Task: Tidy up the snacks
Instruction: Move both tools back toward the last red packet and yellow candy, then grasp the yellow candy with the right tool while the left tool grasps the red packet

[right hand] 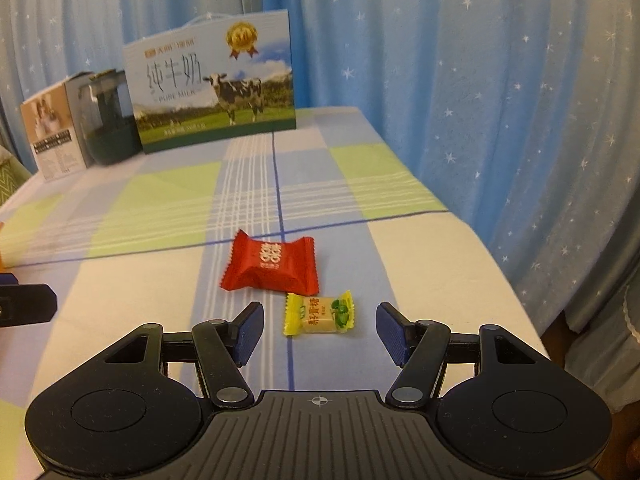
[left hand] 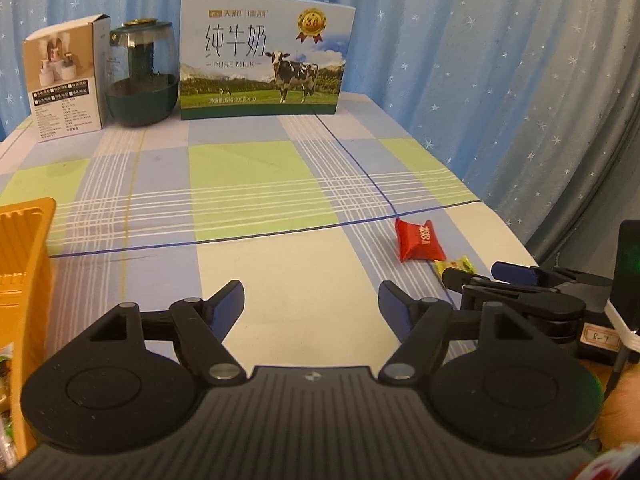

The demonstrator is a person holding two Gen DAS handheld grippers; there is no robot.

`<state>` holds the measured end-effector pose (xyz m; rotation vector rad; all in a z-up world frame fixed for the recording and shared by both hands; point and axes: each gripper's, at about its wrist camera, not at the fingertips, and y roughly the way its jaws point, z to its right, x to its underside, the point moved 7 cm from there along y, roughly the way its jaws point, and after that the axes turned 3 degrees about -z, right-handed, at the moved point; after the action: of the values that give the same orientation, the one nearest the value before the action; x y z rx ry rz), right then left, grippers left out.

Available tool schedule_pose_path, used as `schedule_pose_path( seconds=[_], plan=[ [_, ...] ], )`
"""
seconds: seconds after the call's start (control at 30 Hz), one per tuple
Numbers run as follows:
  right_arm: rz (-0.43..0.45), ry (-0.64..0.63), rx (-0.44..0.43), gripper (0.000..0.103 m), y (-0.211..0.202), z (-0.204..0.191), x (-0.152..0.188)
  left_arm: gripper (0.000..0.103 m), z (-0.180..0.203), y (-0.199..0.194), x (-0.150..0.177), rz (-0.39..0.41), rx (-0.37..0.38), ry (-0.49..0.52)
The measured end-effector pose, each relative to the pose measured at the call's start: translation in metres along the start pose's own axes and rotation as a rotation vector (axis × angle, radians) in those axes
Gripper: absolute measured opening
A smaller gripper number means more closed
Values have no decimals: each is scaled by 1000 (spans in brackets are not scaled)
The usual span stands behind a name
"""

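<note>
Jaws of both grippers stand spread and empty. Right gripper (right hand: 320, 330) is approaching the yellow candy (right hand: 319, 314), just in front of the red candy (right hand: 272, 263); the next move is likely lowering astride it and closing.

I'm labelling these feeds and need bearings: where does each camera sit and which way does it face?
Left wrist: on the left gripper, facing the table's far end; right gripper at right; orange tray at left.
Right wrist: on the right gripper, jaws open, aimed at the yellow candy.
Shared: red candy, milk box, checked tablecloth.
</note>
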<state>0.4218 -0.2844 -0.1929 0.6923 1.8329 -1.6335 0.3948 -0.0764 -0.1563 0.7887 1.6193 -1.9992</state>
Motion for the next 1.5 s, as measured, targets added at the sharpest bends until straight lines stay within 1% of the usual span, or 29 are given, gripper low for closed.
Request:
schedule_pose_path(
  seconds=[0.1,0.23,0.3,0.37,0.4,0.47,0.5,0.53,0.67,0.9,1.0,1.1,1.27,1.4,1.5],
  plan=[
    [10,-15,8,63,6,1,0,71,0,9,0,1,2,4],
    [-7,-29,3,63,15,-2,3,71,2,18,-2,-2,5,3],
    [-10,-34,2,61,17,-3,3,72,4,21,-3,-2,8,8],
    [-4,-36,5,53,18,-2,1,72,6,22,-3,-3,13,12],
    [-1,-30,5,51,18,-1,0,72,6,23,-3,-3,14,12],
    [0,-41,19,42,18,0,0,72,8,24,-3,-4,14,14],
    [-2,-48,24,39,18,0,0,72,9,25,-3,-5,15,15],
    [-6,-43,21,25,17,0,0,72,10,26,-3,-7,16,16],
    [-20,-29,8,24,13,1,1,72,19,32,-3,-12,29,38],
    [26,60,47,24,-11,22,-8,72,43,50,-11,1,91,95],
    [30,95,64,24,-14,33,-10,72,56,61,-18,15,117,124],
    [27,126,71,24,-14,41,-10,72,68,73,-25,33,127,185],
    [31,150,75,24,-16,50,-11,72,89,95,-31,62,108,366],
    [30,167,80,24,-15,55,-10,72,109,110,-29,71,107,522],
    [28,177,82,24,-14,59,-10,71,121,118,-26,71,121,608]
  ],
)
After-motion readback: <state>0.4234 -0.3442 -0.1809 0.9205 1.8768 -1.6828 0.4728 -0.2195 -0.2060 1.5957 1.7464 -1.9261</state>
